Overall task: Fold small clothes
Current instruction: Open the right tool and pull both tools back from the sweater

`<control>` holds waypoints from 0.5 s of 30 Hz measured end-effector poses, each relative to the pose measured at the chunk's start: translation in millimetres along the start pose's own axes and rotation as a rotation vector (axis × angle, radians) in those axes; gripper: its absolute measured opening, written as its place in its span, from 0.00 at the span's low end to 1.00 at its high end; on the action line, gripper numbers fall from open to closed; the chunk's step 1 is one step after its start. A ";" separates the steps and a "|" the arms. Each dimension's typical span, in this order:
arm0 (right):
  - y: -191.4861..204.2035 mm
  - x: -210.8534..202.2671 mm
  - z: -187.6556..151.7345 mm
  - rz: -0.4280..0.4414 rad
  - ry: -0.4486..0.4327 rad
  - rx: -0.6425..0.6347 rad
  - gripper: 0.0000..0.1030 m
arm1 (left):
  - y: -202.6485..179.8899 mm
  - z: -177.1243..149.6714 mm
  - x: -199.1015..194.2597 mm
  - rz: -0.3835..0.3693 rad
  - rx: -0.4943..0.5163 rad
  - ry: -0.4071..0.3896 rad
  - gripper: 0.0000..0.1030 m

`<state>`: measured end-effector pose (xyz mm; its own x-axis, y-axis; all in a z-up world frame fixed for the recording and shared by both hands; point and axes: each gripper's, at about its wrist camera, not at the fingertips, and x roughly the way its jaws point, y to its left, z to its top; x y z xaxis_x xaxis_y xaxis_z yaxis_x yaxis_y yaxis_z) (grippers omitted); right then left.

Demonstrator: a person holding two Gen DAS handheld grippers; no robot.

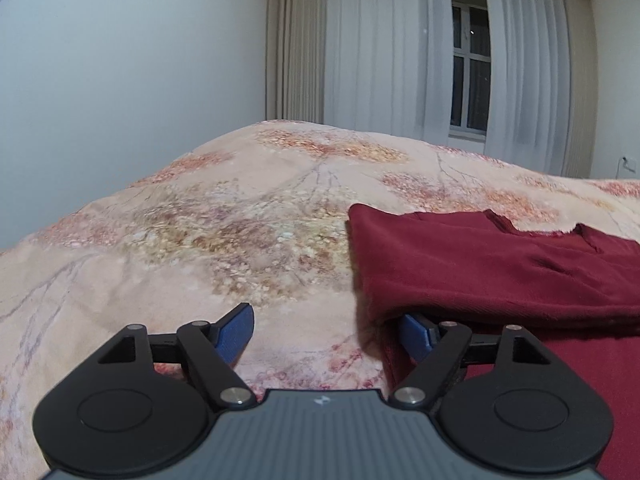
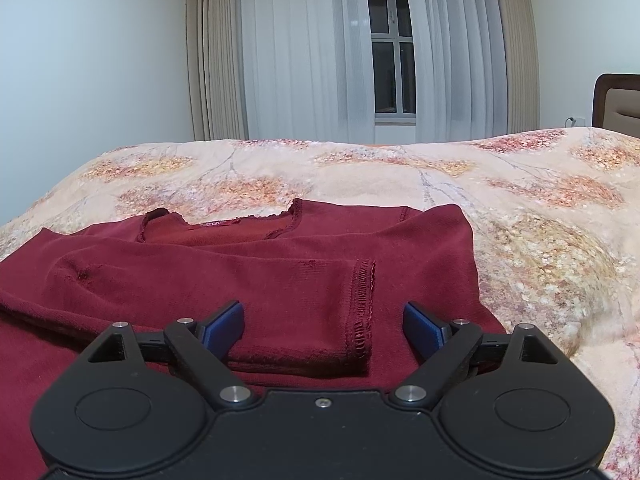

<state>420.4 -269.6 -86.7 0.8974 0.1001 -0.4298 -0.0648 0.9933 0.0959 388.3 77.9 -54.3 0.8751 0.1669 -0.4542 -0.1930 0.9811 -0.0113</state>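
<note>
A dark red long-sleeved top lies flat on the bed, neckline at the far side, with a sleeve folded across its body. The sleeve's stitched cuff lies between the wide-apart blue pads of my right gripper, which is open and not pressing on it. My left gripper is open at the left edge of the top. One of its fingers is tucked under the folded fabric edge, while the other rests over bare bedspread.
A floral beige bedspread covers the bed and rises in soft humps around the top. A padded headboard stands at the far right. Curtains and a window fill the far wall beyond the bed.
</note>
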 end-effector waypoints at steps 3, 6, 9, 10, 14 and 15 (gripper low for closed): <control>-0.2 -0.1 0.1 0.000 -0.001 0.001 0.86 | 2.5 -0.8 -2.1 0.012 -0.020 -0.012 0.79; -0.3 -0.1 0.1 0.000 -0.001 0.001 0.86 | 3.5 -0.9 -1.5 0.013 -0.032 -0.009 0.80; -0.4 0.2 0.0 0.000 0.000 0.001 0.87 | 1.9 -1.5 -5.0 -0.031 -0.020 -0.021 0.83; -0.1 0.2 -0.2 0.001 0.001 0.000 0.87 | 1.1 -1.6 -5.6 -0.055 -0.014 -0.021 0.83; 2.1 0.5 -1.4 0.001 0.002 -0.005 0.88 | -5.9 -0.5 0.2 -0.059 0.012 0.003 0.83; 2.2 0.3 -1.5 0.001 0.002 -0.005 0.88 | -6.2 0.2 2.4 -0.049 0.010 0.010 0.83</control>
<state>419.9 -267.3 -88.0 0.8966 0.1009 -0.4311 -0.0678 0.9935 0.0915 391.7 72.2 -55.1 0.8790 0.1178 -0.4620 -0.1455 0.9891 -0.0246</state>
